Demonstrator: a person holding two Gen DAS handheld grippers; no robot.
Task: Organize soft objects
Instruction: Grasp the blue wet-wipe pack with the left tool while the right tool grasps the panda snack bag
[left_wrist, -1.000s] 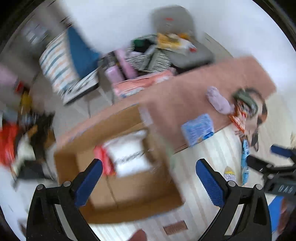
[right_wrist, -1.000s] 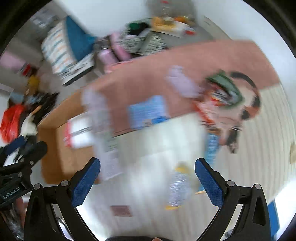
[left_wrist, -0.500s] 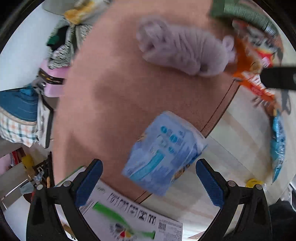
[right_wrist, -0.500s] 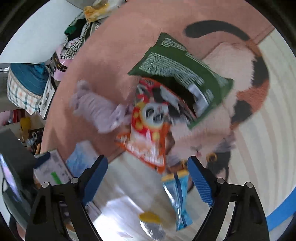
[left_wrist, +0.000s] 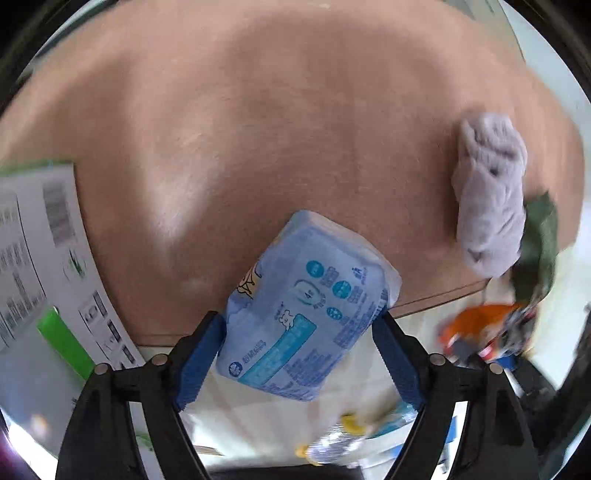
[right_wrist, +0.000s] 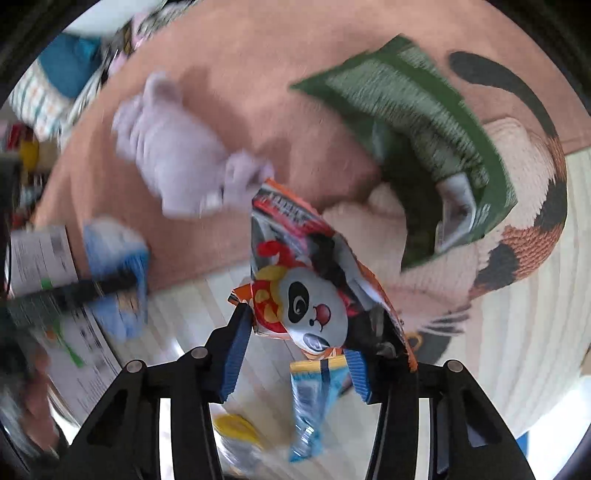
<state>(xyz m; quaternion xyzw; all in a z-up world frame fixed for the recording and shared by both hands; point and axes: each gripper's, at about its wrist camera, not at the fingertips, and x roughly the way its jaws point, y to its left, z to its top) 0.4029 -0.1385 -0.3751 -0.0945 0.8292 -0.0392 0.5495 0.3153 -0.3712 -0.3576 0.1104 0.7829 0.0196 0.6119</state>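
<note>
Left wrist view: left gripper (left_wrist: 299, 354) at 6 o'clock, blue pads half spread and pressed against both sides of a blue tissue pack (left_wrist: 308, 317); pack lying across the edge of the pink rug (left_wrist: 258, 129), partly over the pale floor (left_wrist: 266, 424). Lilac plush toy (left_wrist: 489, 195) at 3 o'clock on the rug, well apart from the pack. White printed box flap (left_wrist: 40, 258) at 9 o'clock.

Right wrist view: right gripper (right_wrist: 295, 358) at 6 o'clock, jaws narrowed around the lower end of an orange panda snack bag (right_wrist: 310, 291); firm grip or mere contact, cannot tell. Green bag (right_wrist: 424, 122) at 1 o'clock on a cat-shaped mat (right_wrist: 524, 206). Blue-striped wrapper (right_wrist: 314, 402) under the gripper.
</note>
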